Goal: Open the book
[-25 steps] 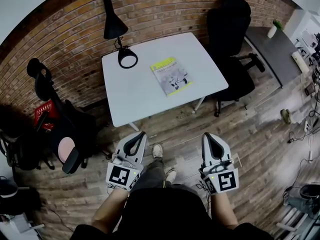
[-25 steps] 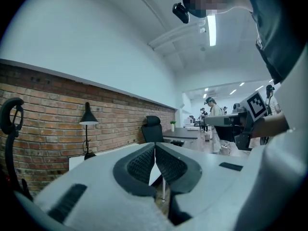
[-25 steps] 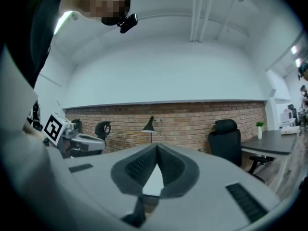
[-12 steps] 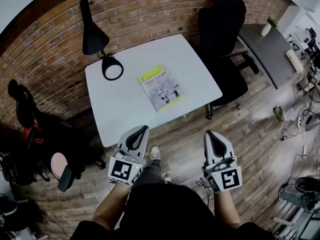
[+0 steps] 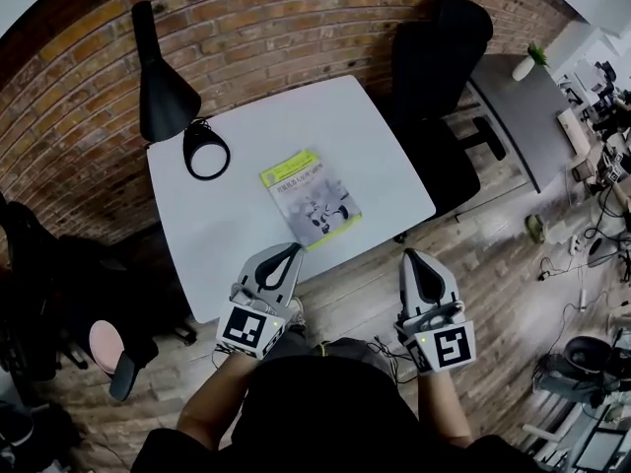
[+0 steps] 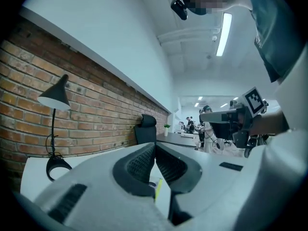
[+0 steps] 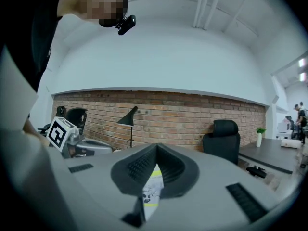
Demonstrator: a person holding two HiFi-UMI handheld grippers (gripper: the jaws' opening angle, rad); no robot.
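A closed book [image 5: 310, 198] with a yellow-green and grey cover lies flat near the front edge of the white table [image 5: 246, 215]. In the head view my left gripper [image 5: 293, 249] is shut and empty, its tip at the table's front edge just short of the book's near corner. My right gripper [image 5: 409, 256] is also shut and empty, over the wooden floor off the table's front right side. In the left gripper view, a sliver of the book [image 6: 158, 189] shows below the closed tips of the left gripper [image 6: 155, 144]. In the right gripper view the book [image 7: 151, 191] shows under the right gripper [image 7: 157, 147].
A black desk lamp [image 5: 163, 97] with a ring base [image 5: 205, 151] stands at the table's back left. A black office chair [image 5: 439, 77] stands to the table's right, with a grey desk [image 5: 518, 97] beyond it. Dark chairs [image 5: 59, 284] crowd the left. A brick wall [image 5: 296, 18] is behind.
Both grippers have come forward toward the table, still shut. The left tip has gone from over the floor to the table's front edge, and the book now lies much closer.
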